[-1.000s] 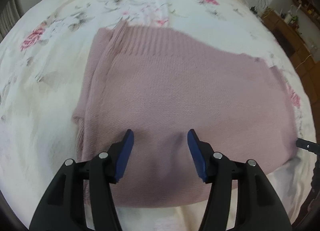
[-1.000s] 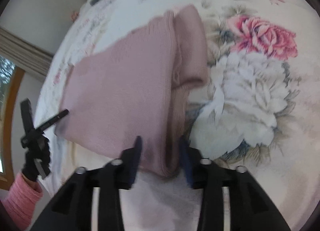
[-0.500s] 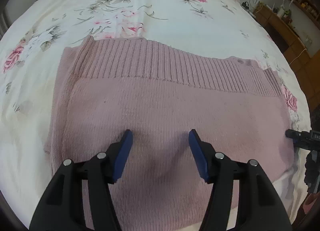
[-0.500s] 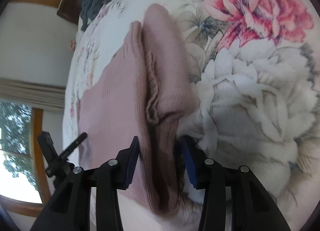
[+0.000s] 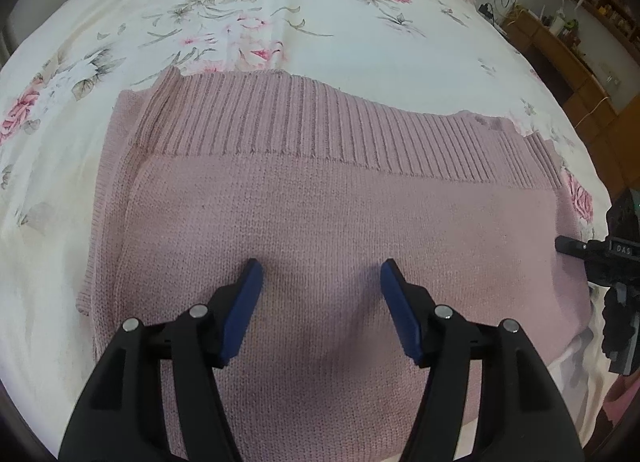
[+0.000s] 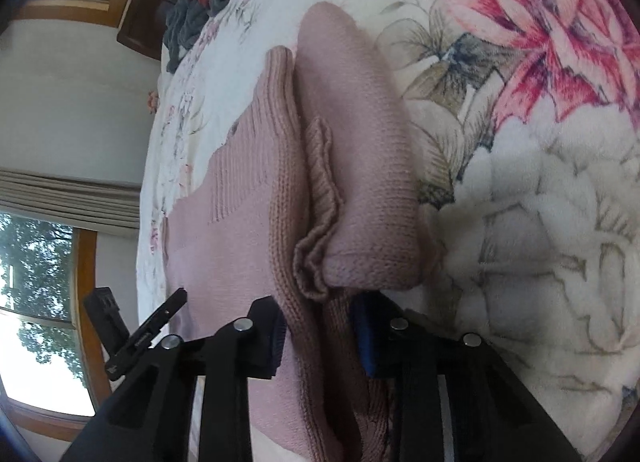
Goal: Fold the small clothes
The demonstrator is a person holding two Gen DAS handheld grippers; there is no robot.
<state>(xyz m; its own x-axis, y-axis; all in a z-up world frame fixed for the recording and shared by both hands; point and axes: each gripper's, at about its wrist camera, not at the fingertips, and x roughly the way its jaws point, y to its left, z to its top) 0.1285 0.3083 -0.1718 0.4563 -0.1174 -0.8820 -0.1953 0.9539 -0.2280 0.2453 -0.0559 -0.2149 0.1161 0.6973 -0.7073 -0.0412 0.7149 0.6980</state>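
Pink knitted sweater [image 5: 320, 198] lies flat on the floral bedsheet [image 5: 280, 22], long axis crosswise. Left gripper [image 5: 320, 282] hovers spread above its middle; right gripper [image 6: 320, 326] clenches its near side edge.

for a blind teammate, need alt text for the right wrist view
The right gripper is closed on the near edge of a folded pink knit sweater lying on a floral bedspread. A dark clothes pile sits far off by a window.
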